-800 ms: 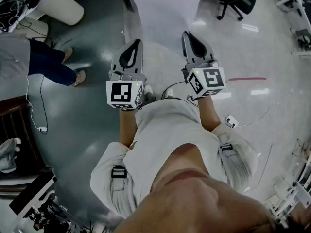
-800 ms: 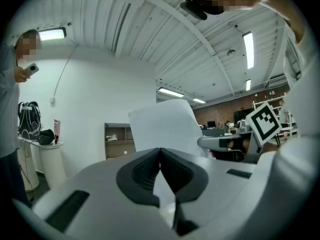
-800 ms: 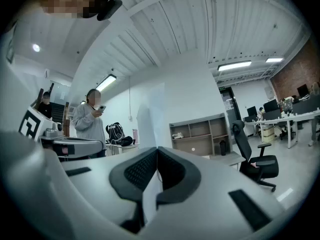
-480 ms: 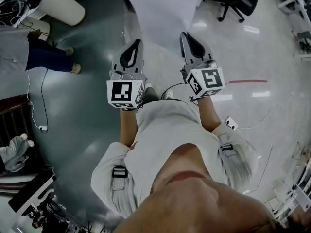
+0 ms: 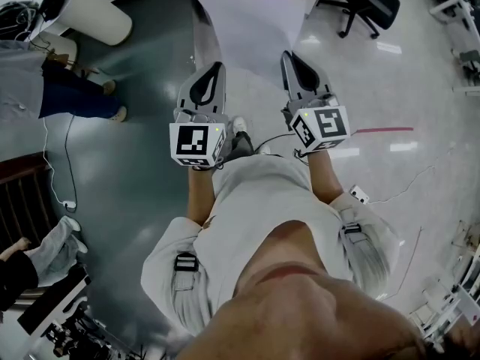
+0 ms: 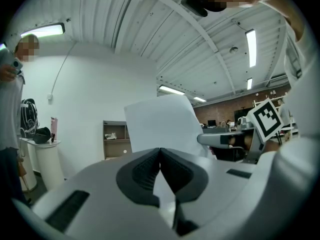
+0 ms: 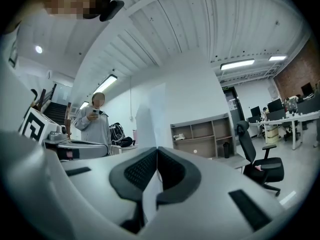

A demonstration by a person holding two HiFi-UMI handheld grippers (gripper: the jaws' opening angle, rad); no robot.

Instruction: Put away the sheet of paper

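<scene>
**A:** Both grippers are raised in front of the person. The sheet of paper [image 5: 251,28] stands off them toward the top centre of the head view, clear of the floor.

**B:** Which one has it?

**A:** Both! The left gripper [image 6: 160,151] has its jaws pressed together on the sheet's near edge, with white paper rising from the pinch into the middle of its own view. The right gripper [image 7: 157,149] is clamped on the same edge further along. In its view the sheet shows almost edge-on, a pale strip climbing from the pinch.

**B:** So the sheet lies straight ahead of both, with that near edge running left to right between them?

**A:** Exactly, and neither is nearer. They sit level, one toward each side. I'd say the two must travel together or the sheet buckles.

**B:** Where does it go?

**A:** Can't tell. A shelf unit [image 7: 202,134] sits right of centre in the right gripper view, but nothing marks it as the spot. In the head view the gripper bodies cover the pinch points. The sheet's far edge is hard to tell from the pale floor at the top of the frame.
</scene>
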